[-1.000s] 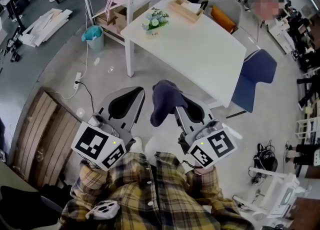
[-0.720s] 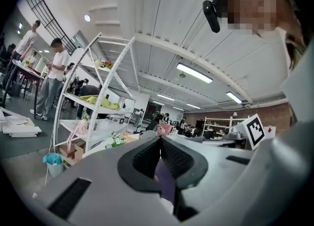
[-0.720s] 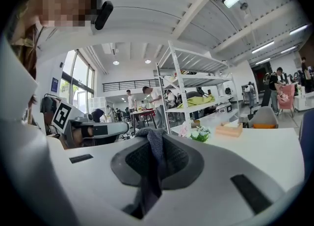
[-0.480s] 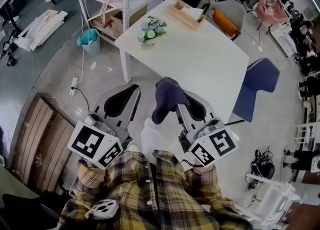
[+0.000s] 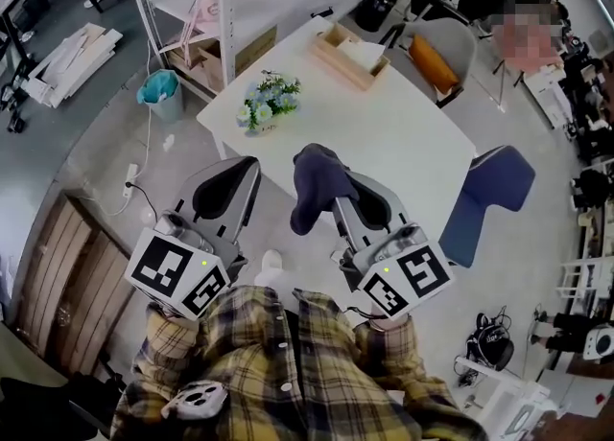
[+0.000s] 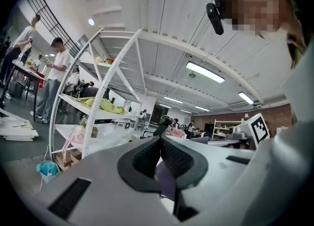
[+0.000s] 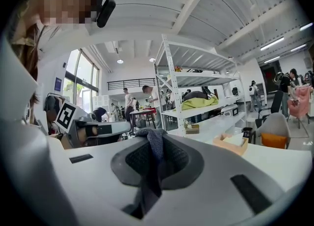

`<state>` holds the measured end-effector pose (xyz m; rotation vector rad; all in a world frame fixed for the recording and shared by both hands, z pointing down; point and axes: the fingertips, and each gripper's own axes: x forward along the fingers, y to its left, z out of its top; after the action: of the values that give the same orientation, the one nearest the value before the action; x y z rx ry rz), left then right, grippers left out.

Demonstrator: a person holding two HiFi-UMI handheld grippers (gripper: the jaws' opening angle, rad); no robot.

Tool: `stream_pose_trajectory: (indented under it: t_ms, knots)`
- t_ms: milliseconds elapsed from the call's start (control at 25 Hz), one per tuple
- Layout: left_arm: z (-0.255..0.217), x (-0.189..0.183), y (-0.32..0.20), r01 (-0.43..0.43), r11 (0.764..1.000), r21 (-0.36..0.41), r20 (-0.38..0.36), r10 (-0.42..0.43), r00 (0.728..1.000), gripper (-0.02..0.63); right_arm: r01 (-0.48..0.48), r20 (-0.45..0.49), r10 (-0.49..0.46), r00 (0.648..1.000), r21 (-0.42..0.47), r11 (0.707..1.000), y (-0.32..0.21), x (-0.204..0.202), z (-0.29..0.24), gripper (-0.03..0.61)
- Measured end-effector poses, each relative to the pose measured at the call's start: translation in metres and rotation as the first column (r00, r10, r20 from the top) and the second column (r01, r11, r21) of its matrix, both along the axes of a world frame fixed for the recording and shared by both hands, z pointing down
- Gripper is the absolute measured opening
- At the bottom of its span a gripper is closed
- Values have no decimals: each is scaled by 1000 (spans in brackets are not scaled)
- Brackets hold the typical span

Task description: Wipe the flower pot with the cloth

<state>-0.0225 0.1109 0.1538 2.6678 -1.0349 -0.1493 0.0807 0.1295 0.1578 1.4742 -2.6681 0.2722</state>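
The head view looks down on both tools, which are held in front of a yellow checked shirt (image 5: pixel 288 372). The small pot with blue and white flowers (image 5: pixel 267 108) stands near one corner of the white rectangular table (image 5: pixel 403 142), well apart from both tools. No tool touches it. I cannot find this pot in either gripper view.

The left gripper (image 5: pixel 235 175) looks closed from above. The left gripper view confirms it: the two black pads (image 6: pixel 147 158) meet at the tip of the left gripper (image 6: pixel 160 139), and nothing is clenched between them.

The right gripper (image 5: pixel 338 190) carries the dark blue cloth (image 5: pixel 312 190), which hangs over its tip as a soft bundle. Only the right gripper view shows the grip itself. There the jaws of the right gripper (image 7: pixel 158 158) are pressed on a fold of the dark blue cloth (image 7: pixel 151 139), and the rest falls down between them.

The open wooden box (image 5: pixel 350 46) lies on the far side of the table. It appears also in the right gripper view (image 7: pixel 234 144), in front of the white metal shelf rack (image 7: pixel 196 87).
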Motion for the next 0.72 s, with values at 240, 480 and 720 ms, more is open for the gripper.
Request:
stream_pose_trajectory:
  t_ms: [240,480,720]
  knots:
    - [6,12,-38,50,999,-9,11,-50,999,9,27,-2,-27,1000,-8,1000,-44,21,4,15]
    - [15,4,-80,65,997,-29,16,-65,998,9,6,10,-5,1000,-37,999,-84,27,16,15]
    - [18,-2,-126,0,999,-37,32,2,999,9,-82,5,82,997,-56,995,-121,29,20,15]
